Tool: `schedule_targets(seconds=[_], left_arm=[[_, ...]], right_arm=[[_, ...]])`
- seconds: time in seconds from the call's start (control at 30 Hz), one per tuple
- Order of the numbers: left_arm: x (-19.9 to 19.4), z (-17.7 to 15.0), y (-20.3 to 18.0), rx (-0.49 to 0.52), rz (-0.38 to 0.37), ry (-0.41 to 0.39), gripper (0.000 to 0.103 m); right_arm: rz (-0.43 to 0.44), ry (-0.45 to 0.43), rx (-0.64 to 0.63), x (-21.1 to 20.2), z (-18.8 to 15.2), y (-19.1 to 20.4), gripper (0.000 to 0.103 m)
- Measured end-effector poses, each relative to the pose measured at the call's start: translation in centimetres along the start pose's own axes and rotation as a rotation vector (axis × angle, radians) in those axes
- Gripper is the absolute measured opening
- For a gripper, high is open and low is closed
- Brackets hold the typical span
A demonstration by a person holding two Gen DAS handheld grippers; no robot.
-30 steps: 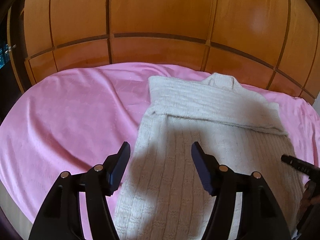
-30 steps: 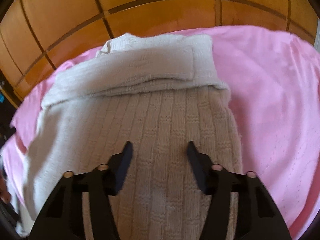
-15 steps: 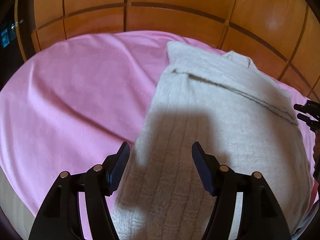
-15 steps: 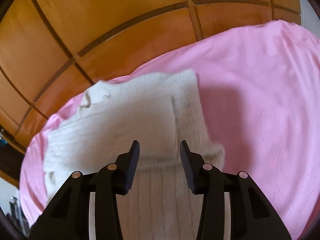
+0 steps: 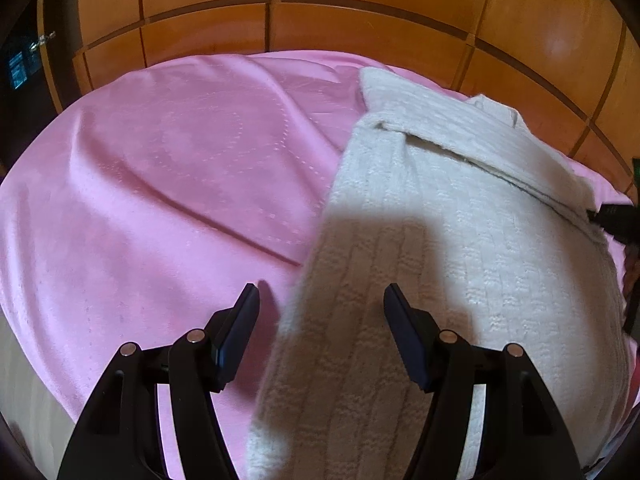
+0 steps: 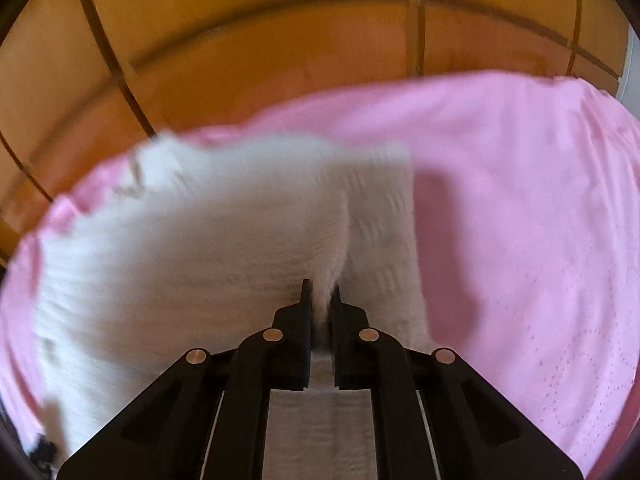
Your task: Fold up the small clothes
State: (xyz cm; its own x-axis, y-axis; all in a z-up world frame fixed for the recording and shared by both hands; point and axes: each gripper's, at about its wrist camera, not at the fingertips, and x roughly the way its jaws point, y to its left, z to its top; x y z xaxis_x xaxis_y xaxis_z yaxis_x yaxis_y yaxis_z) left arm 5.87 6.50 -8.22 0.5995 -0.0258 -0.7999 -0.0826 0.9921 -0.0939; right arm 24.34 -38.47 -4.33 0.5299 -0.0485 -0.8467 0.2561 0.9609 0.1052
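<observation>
1. a cream knitted sweater lies flat on a pink bedspread, its collar end toward the wooden headboard and its sleeves folded across the chest.
2. the left gripper hovers over the sweater's lower left edge with its jaws spread wide; one jaw is over the bedspread, the other over the knit, and the edge runs between them without being pinched.
3. the right gripper has its jaws pressed together on a bunched fold of the sweater near its right side; the knit puckers up between the pads.
4. in the left wrist view the right gripper shows as a dark tip at the sweater's right edge, by the folded sleeve.
5. left of the sweater the bedspread is a wide, lightly creased open stretch; right of the sweater there is open pink cloth too.
6. beyond the sweater's collar only a narrow strip of bedspread remains before the headboard.
</observation>
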Motion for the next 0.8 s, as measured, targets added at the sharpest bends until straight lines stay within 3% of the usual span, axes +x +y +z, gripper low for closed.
schedule_targets(seconds=[0.1, 0.17, 0.4, 0.6, 0.8], left_arm=[[-0.7, -0.1, 0.5, 0.001, 0.002, -0.009, 0.067], [-1.0, -0.3, 0.8, 0.001, -0.002, -0.015, 0.067], [-2.0, -1.1, 1.4, -0.004, -0.019, -0.027, 0.067], [-2.3, -1.9, 1.9, -0.004, -0.024, -0.016, 0.067], [-2.2, -3.3, 2.4, 0.009, -0.069, 0.030, 0.065]], right_arm=[[0.062, -0.003, 0.065, -1.1, -0.4, -1.2, 0.024], [0.099, -0.015, 0.100, -2.5, -1.0, -2.0, 0.059], [0.120, 0.005, 0.058, -6.4, -6.0, -3.4, 0.061], [0.083, 0.059, 0.054, -8.7, -10.6, -6.8, 0.062], [0.159, 0.126, 0.062, -11.0, -15.2, -8.6, 0.064]])
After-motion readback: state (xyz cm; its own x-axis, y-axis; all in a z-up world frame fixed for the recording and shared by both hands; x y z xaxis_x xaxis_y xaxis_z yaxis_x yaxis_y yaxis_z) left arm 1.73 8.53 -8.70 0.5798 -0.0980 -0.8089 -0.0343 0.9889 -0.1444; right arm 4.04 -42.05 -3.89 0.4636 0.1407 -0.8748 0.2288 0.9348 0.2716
